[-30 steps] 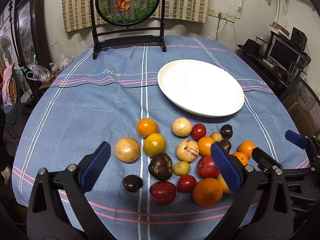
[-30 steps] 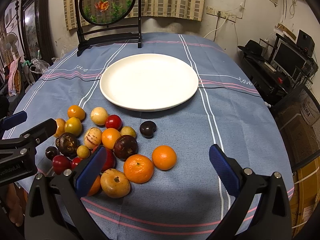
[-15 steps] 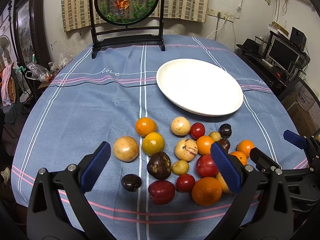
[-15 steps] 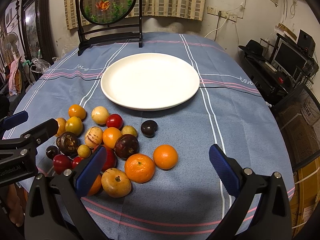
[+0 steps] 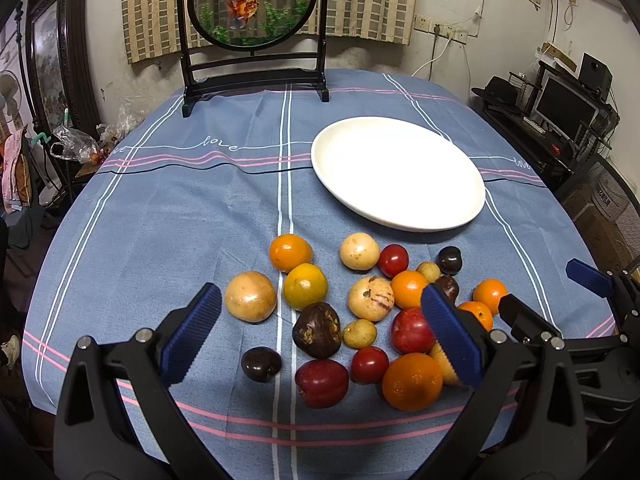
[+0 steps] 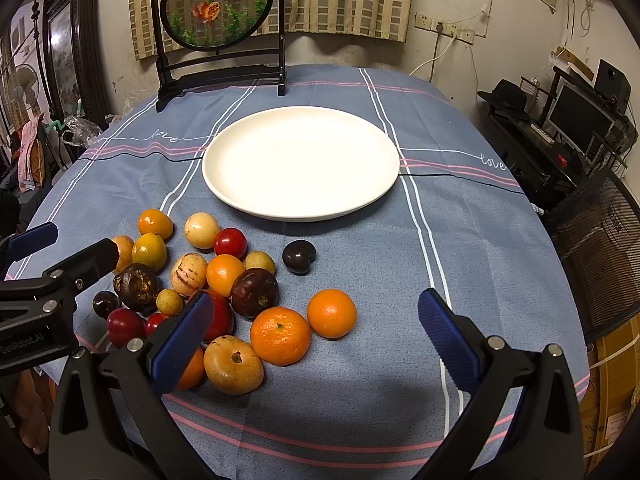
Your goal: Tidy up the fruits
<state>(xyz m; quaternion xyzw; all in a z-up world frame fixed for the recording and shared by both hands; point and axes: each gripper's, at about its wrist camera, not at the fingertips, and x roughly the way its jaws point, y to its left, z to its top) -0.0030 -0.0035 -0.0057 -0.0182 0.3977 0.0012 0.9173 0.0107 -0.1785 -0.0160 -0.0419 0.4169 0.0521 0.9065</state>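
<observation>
One plate (image 6: 224, 196), four oranges (image 6: 280, 335)

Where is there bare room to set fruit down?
The white plate is bare. Cloth is free between the plate and the goldfish screen, and right of the lone orange. The fruit cluster before the plate is crowded.

Left wrist view: I look forward from low over the near edge of the bench (image 5: 160, 208), facing the far wall, fruit pile (image 5: 360, 312) close and centred, white plate (image 5: 400, 172) farther off to the right.

Right wrist view: same low, forward-facing stance from further right; fruit pile (image 6: 208, 280) lower left, white plate (image 6: 300, 160) centred.

Shared: pile, plate, bench, goldfish screen (image 5: 252, 4); each view catches the other hand-held gripper at its edge.
</observation>
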